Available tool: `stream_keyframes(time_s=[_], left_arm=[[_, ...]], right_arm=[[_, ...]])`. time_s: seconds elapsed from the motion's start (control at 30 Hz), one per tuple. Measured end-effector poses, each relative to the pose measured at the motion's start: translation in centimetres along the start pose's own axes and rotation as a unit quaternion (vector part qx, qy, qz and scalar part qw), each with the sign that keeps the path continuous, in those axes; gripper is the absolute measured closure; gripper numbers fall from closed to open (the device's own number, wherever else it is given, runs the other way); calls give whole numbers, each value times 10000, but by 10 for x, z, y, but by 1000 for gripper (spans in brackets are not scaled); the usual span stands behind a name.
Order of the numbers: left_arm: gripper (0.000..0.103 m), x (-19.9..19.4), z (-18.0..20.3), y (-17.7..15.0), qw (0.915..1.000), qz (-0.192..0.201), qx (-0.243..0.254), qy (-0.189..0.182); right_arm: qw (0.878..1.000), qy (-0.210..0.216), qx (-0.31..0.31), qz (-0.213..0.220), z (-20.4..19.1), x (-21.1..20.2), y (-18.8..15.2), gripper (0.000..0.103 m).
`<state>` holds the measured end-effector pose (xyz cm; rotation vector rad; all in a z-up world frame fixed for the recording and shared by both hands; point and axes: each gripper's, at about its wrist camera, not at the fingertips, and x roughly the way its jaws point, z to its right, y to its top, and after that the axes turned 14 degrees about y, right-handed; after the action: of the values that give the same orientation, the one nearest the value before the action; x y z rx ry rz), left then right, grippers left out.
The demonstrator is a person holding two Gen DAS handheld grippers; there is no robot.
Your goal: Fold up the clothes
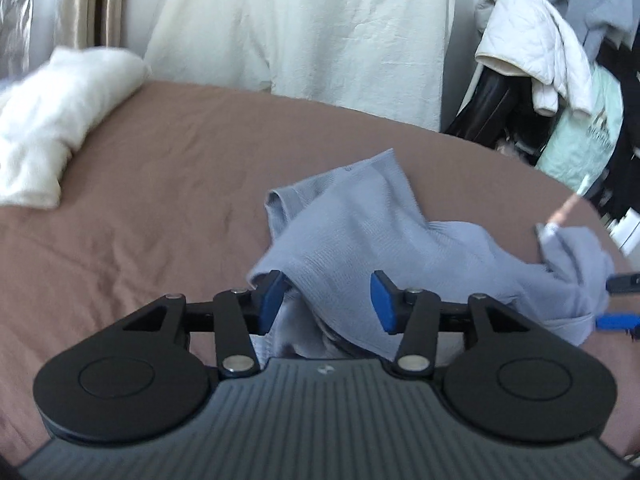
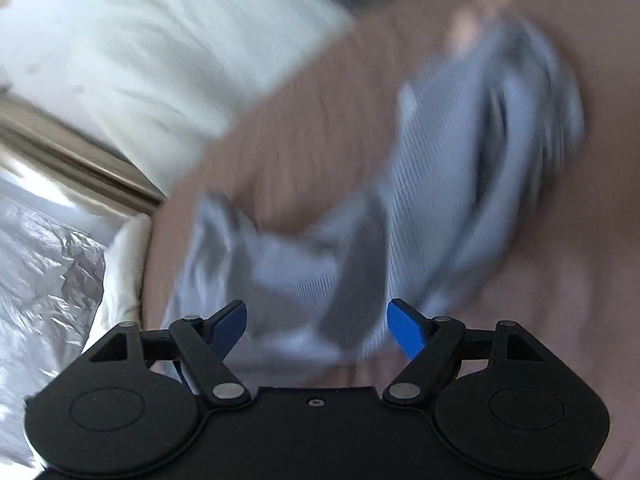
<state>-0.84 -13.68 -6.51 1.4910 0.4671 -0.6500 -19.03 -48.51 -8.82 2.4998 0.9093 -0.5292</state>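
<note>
With both my left gripper (image 1: pixel 328 300) and right gripper (image 2: pixel 318 328) spread wide and holding nothing over the rumpled blue garment (image 1: pixel 360 232) on the near bed (image 1: pixel 160 184), I could pinch several bunched layers together.

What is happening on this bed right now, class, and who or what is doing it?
A person is working with two handheld grippers over a crumpled light blue garment lying on a brown bedsheet. The left gripper is open, its blue fingers either side of a bunched fold. The right gripper is open too, hovering over the cloth; that view is motion-blurred. No neat fold shows yet. A white towel lies apart, at the far left.
</note>
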Motion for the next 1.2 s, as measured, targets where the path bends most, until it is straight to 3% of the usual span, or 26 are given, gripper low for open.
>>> stream_keyframes(time_s=[0.03, 0.1, 0.13, 0.27, 0.37, 0.43, 0.5, 0.6, 0.67, 0.73, 0.8, 0.87, 1.0, 1.03, 1.1, 1.13, 1.2], left_arm=[[50, 1, -1, 1, 10000, 12, 32, -2], [43, 2, -7, 2, 9999, 98, 16, -44], [42, 6, -9, 3, 9999, 96, -44, -6], [40, 26, -27, 5, 9961, -174, -859, 96], [40, 33, -48, 7, 9854, -338, -1634, -334], [40, 40, -56, 6, 9785, -517, -1925, -536], [40, 48, -59, 3, 9726, -745, -2089, -694], [43, 55, -55, -1, 9667, -995, -2128, -1015], [44, 53, -48, -1, 9705, -936, -1928, -1103], [51, 46, -36, 1, 9794, -737, -1525, -1097], [75, 41, -26, 2, 9847, -571, -1188, -1143], [79, 36, -14, 3, 9913, -446, -774, -963], [79, 25, 5, 3, 9977, -148, -120, -643], [78, 24, 6, 3, 9976, -124, -133, -665], [65, 23, 4, 5, 9964, -119, -291, -787], [61, 25, 2, 6, 9951, -143, -437, -874], [59, 31, 0, 8, 9929, -207, -632, -987]], right_arm=[[10000, 23, 69, -19, 4, 3, -1, 34], [9999, -52, -140, -44, 4, 10, -2, 68], [9994, -157, -311, -30, 3, 12, -3, 94], [9923, -377, -917, 745, -11, -6, 7, 96], [9763, -815, -1415, 1419, -22, -28, 9, 101], [9643, -1127, -1706, 1681, -26, -35, 9, 101], [9634, -1187, -1846, 1542, -27, -35, 12, 101], [9781, -554, -1496, 1338, -18, -37, 17, 94], [9795, -505, -1465, 1288, -17, -33, 19, 82], [9782, -598, -1489, 1318, -16, -30, 21, 70], [9768, -692, -1514, 1347, -15, -26, 23, 69], [9753, -785, -1538, 1376, -14, -23, 25, 67], [9743, -838, -1565, 1385, -13, -16, 29, 66], [9776, -620, -1534, 1299, -14, -15, 29, 64], [9815, -234, -1558, 1090, -18, -16, 23, 54], [9818, -113, -1633, 964, -20, -14, 19, 42], [9798, -250, -1847, 726, -24, 1, 13, 39]])
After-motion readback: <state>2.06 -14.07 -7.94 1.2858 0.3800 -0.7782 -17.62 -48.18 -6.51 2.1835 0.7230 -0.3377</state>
